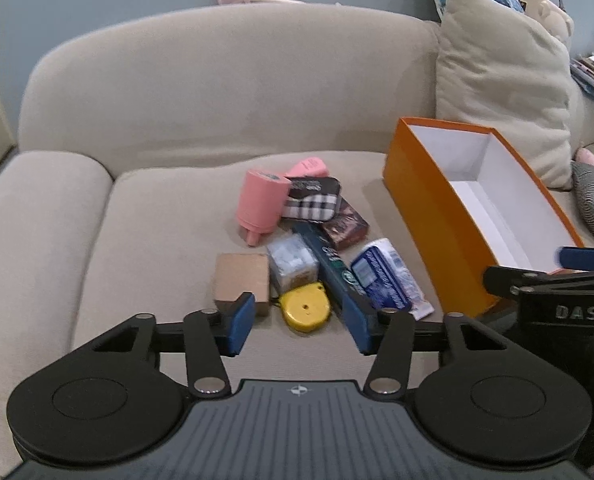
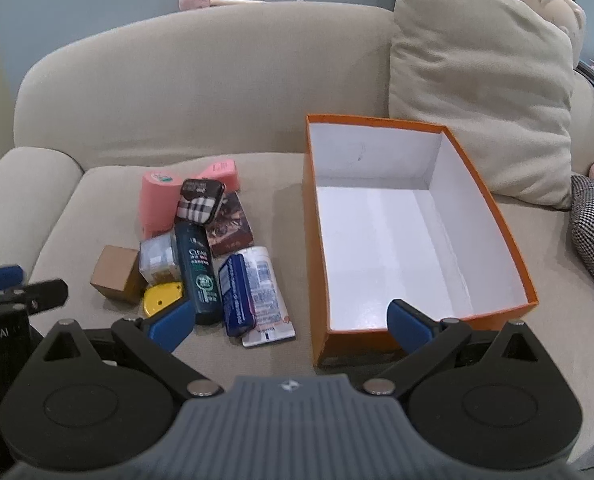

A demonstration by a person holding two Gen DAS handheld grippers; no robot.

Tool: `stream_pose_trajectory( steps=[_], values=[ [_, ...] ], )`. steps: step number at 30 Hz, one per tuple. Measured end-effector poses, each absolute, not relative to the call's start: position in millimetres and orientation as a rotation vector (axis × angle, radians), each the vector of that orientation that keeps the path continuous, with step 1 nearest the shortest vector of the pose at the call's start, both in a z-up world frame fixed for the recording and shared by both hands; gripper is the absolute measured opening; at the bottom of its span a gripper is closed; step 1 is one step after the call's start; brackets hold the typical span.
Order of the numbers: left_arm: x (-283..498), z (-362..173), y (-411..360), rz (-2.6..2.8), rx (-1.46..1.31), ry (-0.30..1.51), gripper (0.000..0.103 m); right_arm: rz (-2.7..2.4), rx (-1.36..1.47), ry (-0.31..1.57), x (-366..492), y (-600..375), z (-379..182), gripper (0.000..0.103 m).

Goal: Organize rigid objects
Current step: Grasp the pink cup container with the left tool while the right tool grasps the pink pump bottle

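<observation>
The beige fabric sofa seat (image 2: 97, 200) carries an empty orange cardboard box with white lining (image 2: 417, 216) toward its right side, by the cushion. A pile of rigid items lies just left of the box, mid-seat.

The right gripper (image 2: 289, 320) hovers with jaws wide apart, empty. The left gripper (image 1: 299, 320) holds its jaws partly apart, nothing pressed between them.

Recommended procedure: start with the yellow plastic tape measure (image 1: 305, 312) at the pile's near edge. Straddle it squarely before closing, avoiding the neighbouring brown cardboard cube (image 1: 243, 280).

Soft even light, fisheye-bent edges
</observation>
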State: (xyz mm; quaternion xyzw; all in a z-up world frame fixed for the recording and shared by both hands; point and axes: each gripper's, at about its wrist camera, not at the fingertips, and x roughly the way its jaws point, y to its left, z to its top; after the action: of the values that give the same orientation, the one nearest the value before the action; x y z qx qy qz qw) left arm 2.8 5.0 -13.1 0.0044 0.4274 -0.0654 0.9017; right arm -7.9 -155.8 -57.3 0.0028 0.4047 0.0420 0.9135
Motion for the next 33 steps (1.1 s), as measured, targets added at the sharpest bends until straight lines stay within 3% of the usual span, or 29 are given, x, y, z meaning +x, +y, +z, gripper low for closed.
stream_pose_trajectory(
  steps=[3,6,11,13,17,19,21,33],
  values=[
    [9.3,-14.7,8.2,-0.177,-0.021,0.895,0.041,0.125,0.004,0.842,0.9,-152.5,-59.3,0.080],
    [18.1,-15.6,10.6,-0.196,-0.033,0.889,0.031,0.161,-0.007,0.854,11.0,-148.5,-63.1,0.073],
    [44.8,-21.7,16.9,-0.176,-0.033,0.881,0.031,0.239,-0.019,0.867,36.3,-137.1,-68.0,0.054],
    [58.4,-26.8,19.8,-0.171,-0.029,0.887,0.038,0.262,-0.028,0.872,50.7,-132.1,-70.6,0.048],
    [85.4,-39.8,26.2,-0.165,-0.011,0.893,0.048,0.288,-0.019,0.891,84.3,-123.2,-76.6,0.048],
    [101.4,-47.8,29.4,-0.175,-0.002,0.892,0.060,0.293,-0.022,0.896,102.5,-117.9,-80.2,0.048],
    [118.0,-57.0,31.4,-0.184,0.018,0.894,0.065,0.296,-0.020,0.904,123.0,-113.4,-84.7,0.048],
    [200.7,-120.3,36.1,-0.239,0.129,0.976,0.076,0.316,-0.011,0.958,246.1,-86.9,-116.1,0.048]
  ],
)
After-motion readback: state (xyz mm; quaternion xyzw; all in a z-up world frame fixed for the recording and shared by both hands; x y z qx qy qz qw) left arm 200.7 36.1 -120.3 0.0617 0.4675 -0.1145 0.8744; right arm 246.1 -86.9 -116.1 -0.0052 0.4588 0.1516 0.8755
